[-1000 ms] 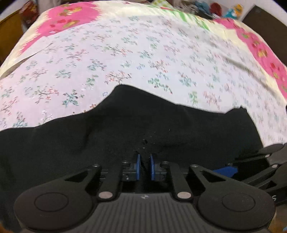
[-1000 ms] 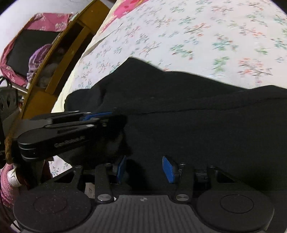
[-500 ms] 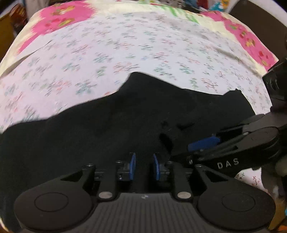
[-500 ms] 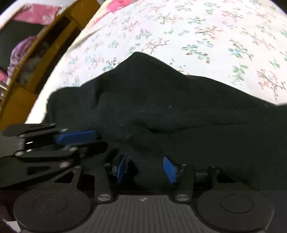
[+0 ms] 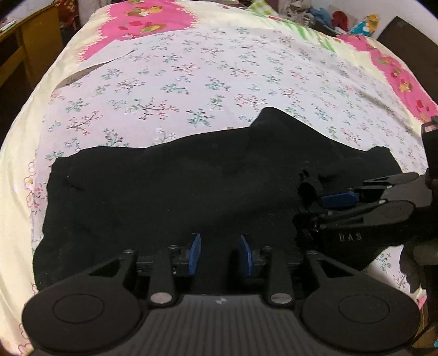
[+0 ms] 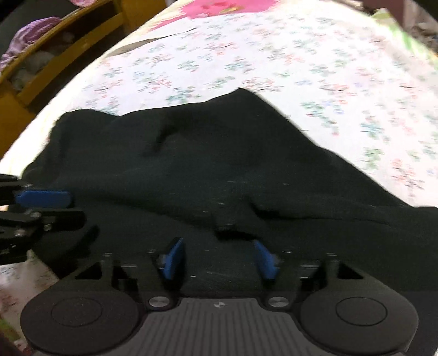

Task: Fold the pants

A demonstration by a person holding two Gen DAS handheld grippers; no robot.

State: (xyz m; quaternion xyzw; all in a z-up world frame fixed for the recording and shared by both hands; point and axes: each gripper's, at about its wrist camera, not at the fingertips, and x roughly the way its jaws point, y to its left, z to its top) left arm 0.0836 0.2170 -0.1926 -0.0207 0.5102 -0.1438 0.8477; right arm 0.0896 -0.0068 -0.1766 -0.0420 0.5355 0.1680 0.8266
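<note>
Centrally, black pants (image 5: pixel 191 191) lie bunched across the near part of a bed covered by a floral bedsheet (image 5: pixel 191 82), their upper edge rising to a peak against the pale print and their left end squared off near the cream border of the sheet. Left gripper (image 5: pixel 220 254): pointed steeply down over the near edge of the pants, its blue pads (image 5: pixel 195 254) parted with dark cloth showing in the gap behind them but neither pad pressing on it; the jaws are opening. Right gripper (image 6: pixel 220 258): likewise angled down over the pants, blue pads (image 6: pixel 173 258) spread with a small raised fold of the black fabric just ahead of them; the jaws are closing, and no pad visibly presses the cloth. In the left wrist view the right gripper (image 5: pixel 323 200) enters from the right edge, lying nearly level over the right end of the pants, with a small rumpled tuck of fabric at its tip; whether it pinches that tuck cannot be told. In the right wrist view the left gripper (image 6: pixel 68 208) appears at the left edge beside the garment. Pink printed patches (image 5: pixel 142 24) mark the far part of the bedding. A yellow wooden shelf unit (image 6: pixel 54 54) stands beside the bed, holding crumpled purple cloth (image 6: pixel 30 32). The right wrist view is motion-blurred.
</note>
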